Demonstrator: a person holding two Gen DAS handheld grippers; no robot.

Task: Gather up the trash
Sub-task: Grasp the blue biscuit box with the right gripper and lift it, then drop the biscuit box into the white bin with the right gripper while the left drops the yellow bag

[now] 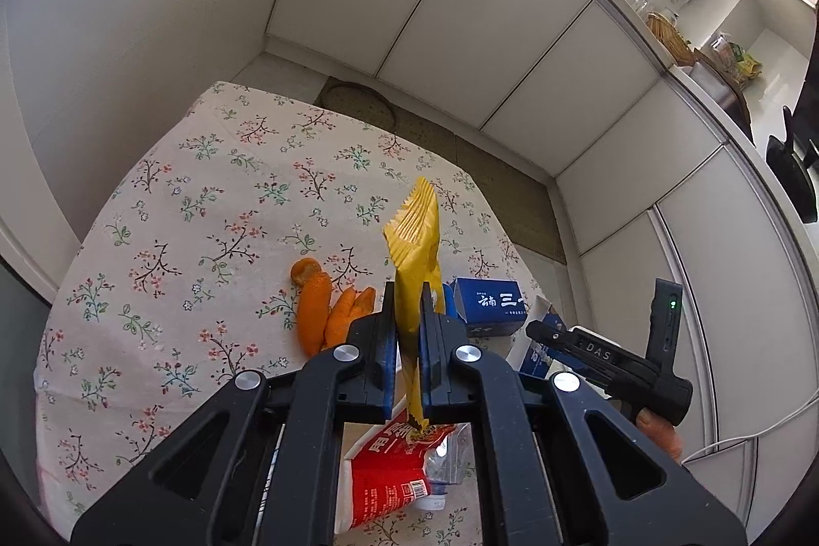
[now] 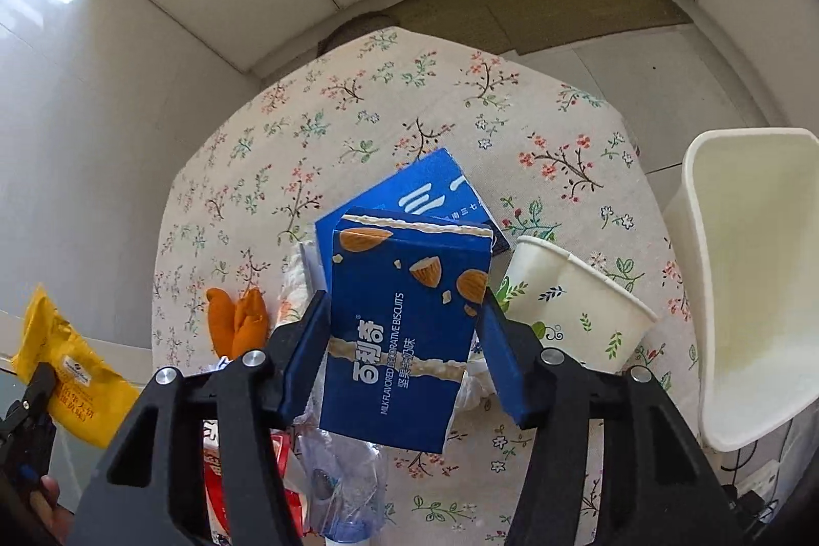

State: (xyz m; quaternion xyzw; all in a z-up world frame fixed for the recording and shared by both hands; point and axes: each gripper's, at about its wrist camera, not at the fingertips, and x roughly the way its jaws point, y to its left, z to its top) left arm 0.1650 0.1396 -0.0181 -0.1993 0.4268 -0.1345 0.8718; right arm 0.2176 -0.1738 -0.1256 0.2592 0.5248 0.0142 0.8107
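Holding trash in both tools, the person is partway through the job: the left gripper [image 1: 408, 331] has its fingers clamped on a yellow snack wrapper [image 1: 417, 249], lifted clear of the floral tablecloth [image 1: 169, 208], and the right gripper [image 2: 404, 341] has its fingers pressed against the two sides of a blue biscuit box [image 2: 404, 331], raised above the clutter. Neither piece is in the white bin [image 2: 752, 290] yet; the bin stands at the table's right side, mouth tilted toward the right camera, and what shows of its inside looks bare. Left on the cloth: orange peel [image 1: 327, 310], a second blue box [image 2: 425, 193] lying flat, a paper cup [image 2: 573, 305] on its side just beside the bin, a red packet [image 1: 389, 474] and a crushed clear bottle [image 2: 348, 479] near the front edge, plus some crumpled white tissue, partly hidden. So most of the collecting looks still ahead. On room: the far half of the table is bare cloth, with white cabinet doors [image 1: 460, 34] and floor beyond. The path from the biscuit box to the bin passes over the paper cup, so a lifted carry seems wise. The left tool would have to cross the whole clutter, and the right tool, to reach the bin.
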